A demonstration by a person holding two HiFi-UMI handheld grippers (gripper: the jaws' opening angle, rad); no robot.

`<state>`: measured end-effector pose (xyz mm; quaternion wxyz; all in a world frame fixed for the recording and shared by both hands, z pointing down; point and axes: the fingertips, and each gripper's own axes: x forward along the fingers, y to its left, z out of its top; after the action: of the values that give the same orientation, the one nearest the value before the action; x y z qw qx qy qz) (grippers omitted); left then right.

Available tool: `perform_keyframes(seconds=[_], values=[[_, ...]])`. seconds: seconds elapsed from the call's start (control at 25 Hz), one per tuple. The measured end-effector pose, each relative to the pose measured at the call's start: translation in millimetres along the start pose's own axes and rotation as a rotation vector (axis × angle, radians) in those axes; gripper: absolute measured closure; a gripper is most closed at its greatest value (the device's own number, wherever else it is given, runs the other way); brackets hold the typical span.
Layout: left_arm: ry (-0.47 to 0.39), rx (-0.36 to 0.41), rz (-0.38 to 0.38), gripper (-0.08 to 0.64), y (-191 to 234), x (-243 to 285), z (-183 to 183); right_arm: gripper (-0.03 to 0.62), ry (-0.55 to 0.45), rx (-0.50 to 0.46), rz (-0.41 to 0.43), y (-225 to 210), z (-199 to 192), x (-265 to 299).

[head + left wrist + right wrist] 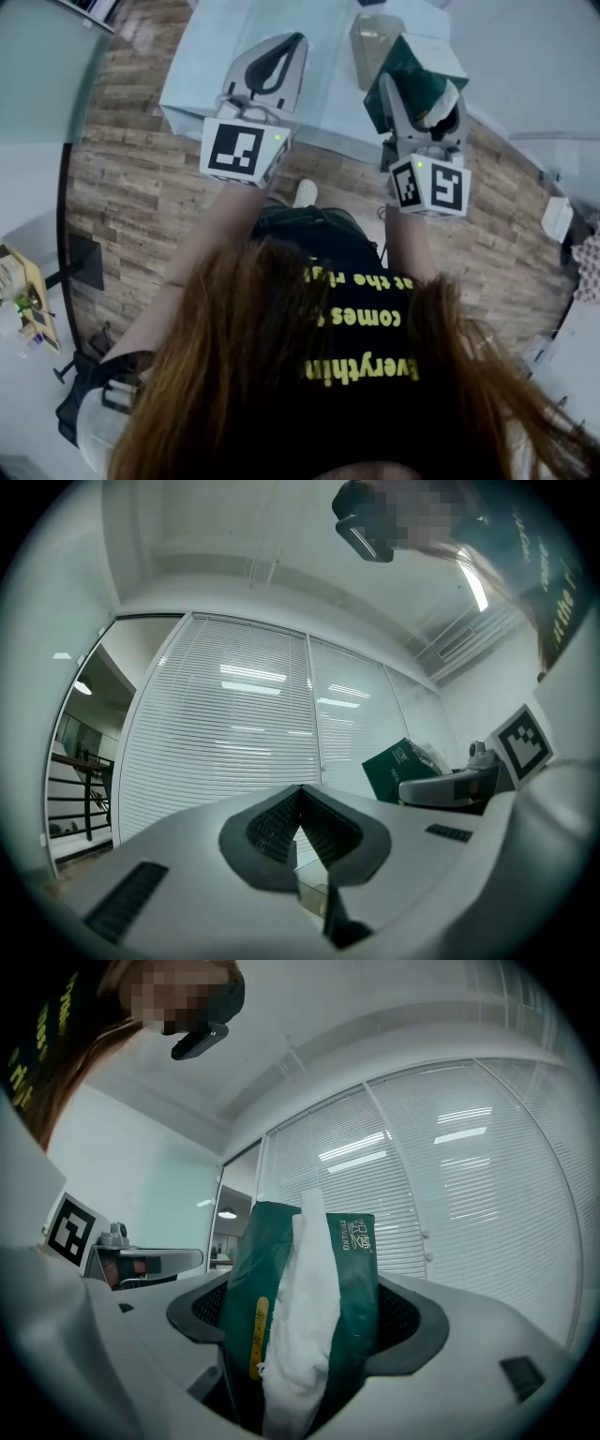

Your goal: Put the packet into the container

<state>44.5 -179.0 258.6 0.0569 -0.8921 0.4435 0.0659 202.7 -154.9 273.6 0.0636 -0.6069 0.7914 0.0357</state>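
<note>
We are clamping a glossy green packet (356, 1279) (white tissue bulging) in our right gripper (305, 1324), left gripper's (300, 794) ribbed jaws pressing together empty, clear boxy container (373, 45) sitting upper centre.

The green packet (352, 1279) is glossy plastic film, with soft white tissue (300, 1335) crumpled at its opening. The claw pads (412, 1321) look matt, ribbed and dark; the floor (141, 178) is grainy wood plank.

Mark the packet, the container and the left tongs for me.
packet (305, 1307): right gripper view, on the white tissue strip at its middle.
container (370, 52): head view, on its clear side wall.
left tongs (300, 794): left gripper view, where the two closed tips meet.
</note>
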Motion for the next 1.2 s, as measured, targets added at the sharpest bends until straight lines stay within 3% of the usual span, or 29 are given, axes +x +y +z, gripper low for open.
perform_keyframes(seconds=[0.76, 1.2], values=[[0.015, 0.032, 0.024, 0.558, -8, 21, -2, 0.192, -0.003, 0.016, 0.014, -25, -3, 10], [0.005, 0.019, -0.027, 0.558, -3, 42, -7, 0.192, 0.006, -0.005, -0.042, -40, -4, 18]])
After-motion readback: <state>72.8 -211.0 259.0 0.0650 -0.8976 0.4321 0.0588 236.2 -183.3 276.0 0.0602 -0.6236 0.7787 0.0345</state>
